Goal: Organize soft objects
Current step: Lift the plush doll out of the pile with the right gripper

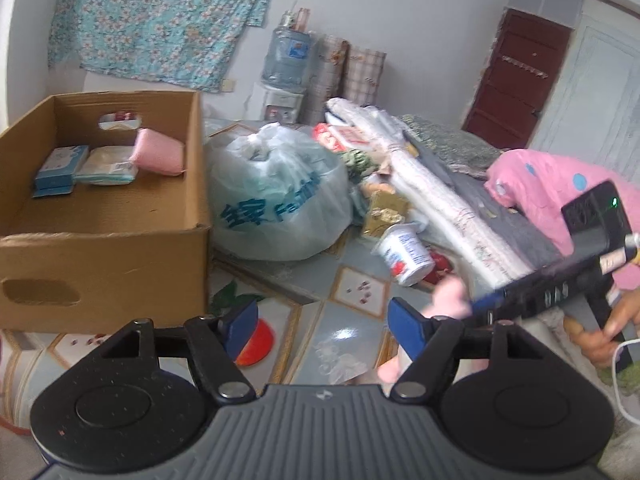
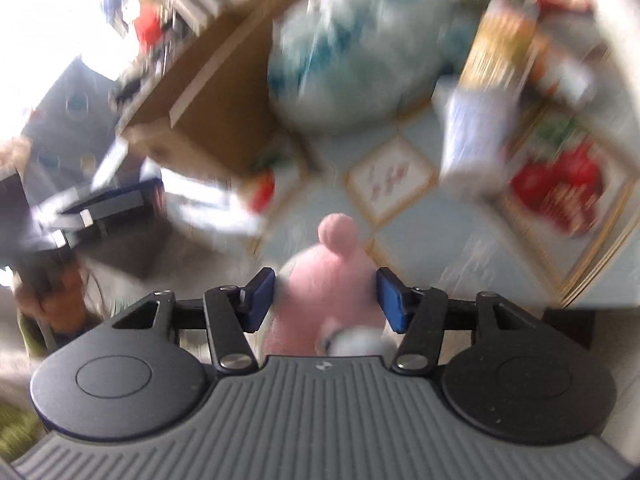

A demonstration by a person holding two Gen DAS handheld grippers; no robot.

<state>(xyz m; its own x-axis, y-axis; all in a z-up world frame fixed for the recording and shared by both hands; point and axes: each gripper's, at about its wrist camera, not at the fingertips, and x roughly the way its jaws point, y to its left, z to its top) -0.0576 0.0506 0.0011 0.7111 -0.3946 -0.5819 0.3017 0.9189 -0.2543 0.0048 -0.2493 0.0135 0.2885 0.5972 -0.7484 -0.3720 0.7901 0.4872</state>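
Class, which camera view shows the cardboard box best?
The left wrist view: the cardboard box is sharp and open-topped, with three soft packs visible inside. The right wrist view shows only a blurred brown corner of it.

The left tool (image 1: 322,330) sits at the bottom centre of the frame, jaws apart with only the patterned table (image 1: 352,340) showing between them. At left stands an open cardboard box (image 1: 108,264) holding a pink pad (image 1: 158,152) and two wrapped packs (image 1: 84,168) against its far wall. Just right of the box lies a bulging plastic bag (image 1: 276,196), with a tipped white cup (image 1: 406,256) near it. At right, the right tool (image 1: 452,300) carries a blurred pink plush (image 1: 450,298), a hand (image 1: 604,332) on its handle.
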